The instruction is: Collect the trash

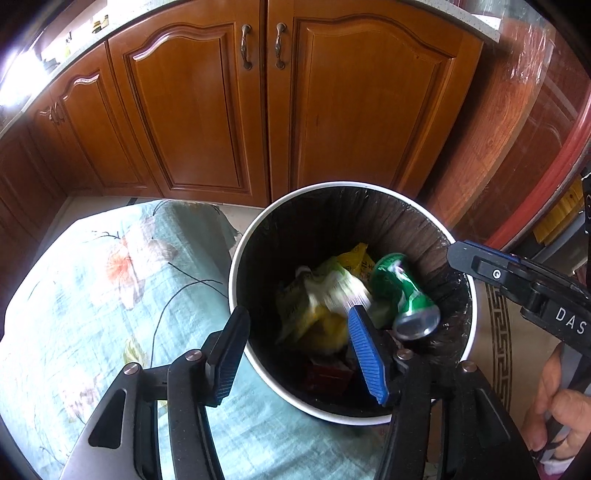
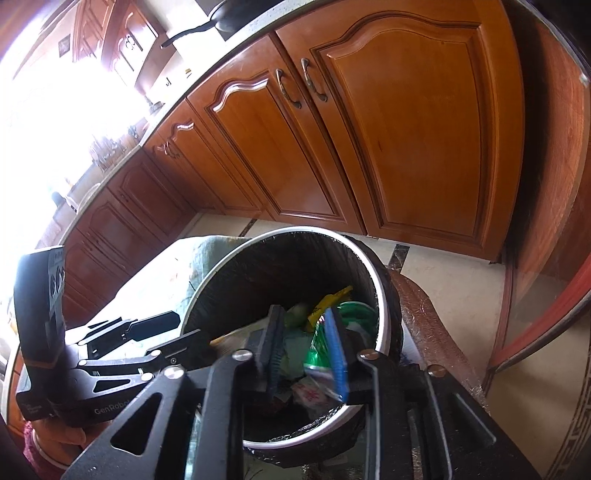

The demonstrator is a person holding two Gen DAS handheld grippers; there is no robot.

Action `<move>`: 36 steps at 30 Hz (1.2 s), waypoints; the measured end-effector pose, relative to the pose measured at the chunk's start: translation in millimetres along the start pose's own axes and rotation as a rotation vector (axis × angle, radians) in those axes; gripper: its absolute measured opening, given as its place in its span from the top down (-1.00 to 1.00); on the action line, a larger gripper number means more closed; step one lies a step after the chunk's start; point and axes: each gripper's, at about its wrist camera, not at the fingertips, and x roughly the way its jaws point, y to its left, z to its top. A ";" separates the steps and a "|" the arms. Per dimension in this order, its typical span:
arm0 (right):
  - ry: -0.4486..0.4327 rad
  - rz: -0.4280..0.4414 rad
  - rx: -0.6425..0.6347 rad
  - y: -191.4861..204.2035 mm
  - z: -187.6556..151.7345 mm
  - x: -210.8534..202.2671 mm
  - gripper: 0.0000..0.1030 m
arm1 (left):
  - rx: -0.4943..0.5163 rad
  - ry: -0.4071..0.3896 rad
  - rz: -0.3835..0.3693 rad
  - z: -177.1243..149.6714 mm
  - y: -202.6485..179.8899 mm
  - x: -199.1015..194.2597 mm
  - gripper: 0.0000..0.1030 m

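Observation:
A white-rimmed bin (image 1: 233,258) with a black liner stands in front of both grippers. Inside lie a green drink can (image 1: 404,291) on its side, a blurred yellow and white wrapper (image 1: 325,295) and red packaging (image 1: 328,373). My left gripper (image 1: 297,314) hangs open over the bin's near rim, with nothing pressed between its pads. My right gripper (image 2: 302,312) is open above the bin (image 2: 382,306), and the green can (image 2: 319,356) shows blurred below its gap, free of the pads. The left gripper (image 2: 184,326) appears at the left in the right wrist view.
Wooden cabinet doors (image 1: 192,110) stand close behind the bin. A teal floral cloth (image 1: 110,280) covers the surface to its left. A glossy wooden piece (image 2: 436,332) flanks the bin's right side. A hand (image 1: 557,402) holds the right gripper's handle. A pan (image 2: 236,16) sits on the counter.

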 end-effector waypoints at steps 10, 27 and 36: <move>-0.057 0.044 0.007 16.9 -21.4 -29.4 -0.24 | -0.083 -0.080 -0.019 -40.4 19.8 -40.5 -0.15; -0.180 0.076 0.026 73.9 -120.7 -93.2 -0.87 | -0.280 -0.359 0.035 -193.3 46.6 -159.1 -0.57; -0.336 -0.046 -0.134 119.9 -141.4 -147.5 -0.97 | -0.259 -0.558 0.108 -248.5 29.3 -218.9 -0.96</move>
